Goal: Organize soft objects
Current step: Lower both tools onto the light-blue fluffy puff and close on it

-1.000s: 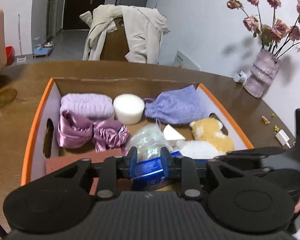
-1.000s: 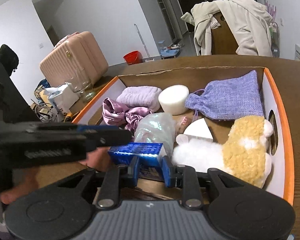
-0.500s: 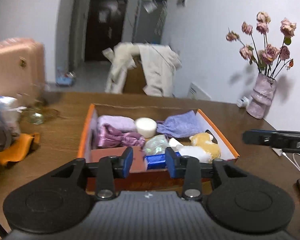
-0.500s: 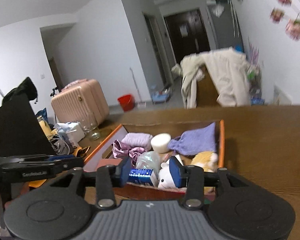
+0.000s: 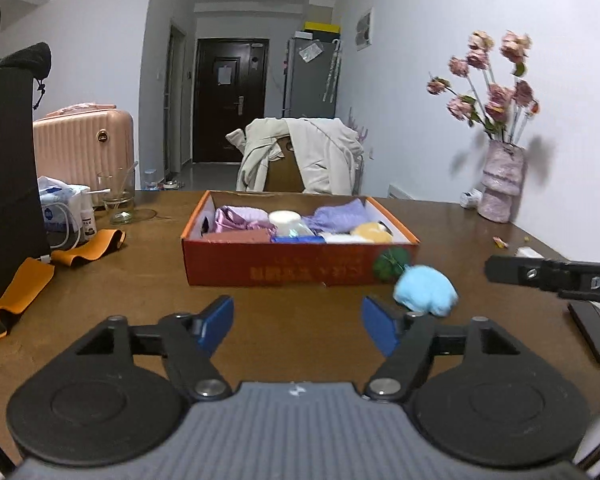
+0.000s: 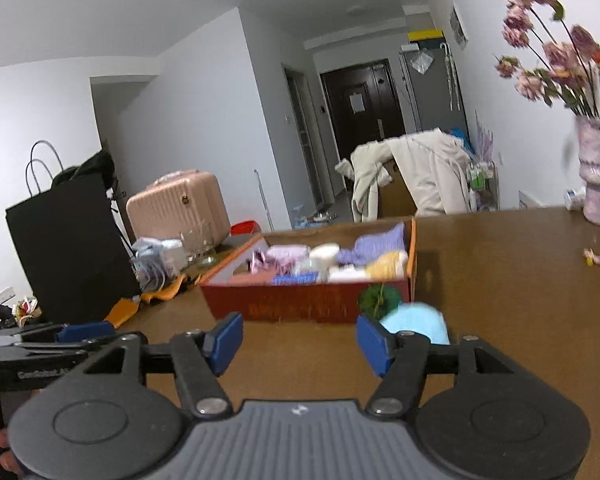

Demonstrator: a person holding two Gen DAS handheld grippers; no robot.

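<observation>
An orange-edged cardboard box sits mid-table, holding a purple pouch, a lilac cloth, a white round pad, a blue pack and a yellow-white plush. On the table by the box's right front corner lie a light-blue fluffy ball and a green ball. My left gripper hovers well short of the box, jaws opening, nothing between them. My right gripper is likewise back from the box, jaws opening and empty; the blue ball sits just behind its right finger.
A black paper bag, orange straps, a glass and a white packet crowd the table's left. A vase of pink flowers stands at the right by the wall. A coat-draped chair is behind the table.
Both grippers let go of the blue pack, which stays in the box, pulled back far from the box and tilted up. Their jaws have spread wide.
</observation>
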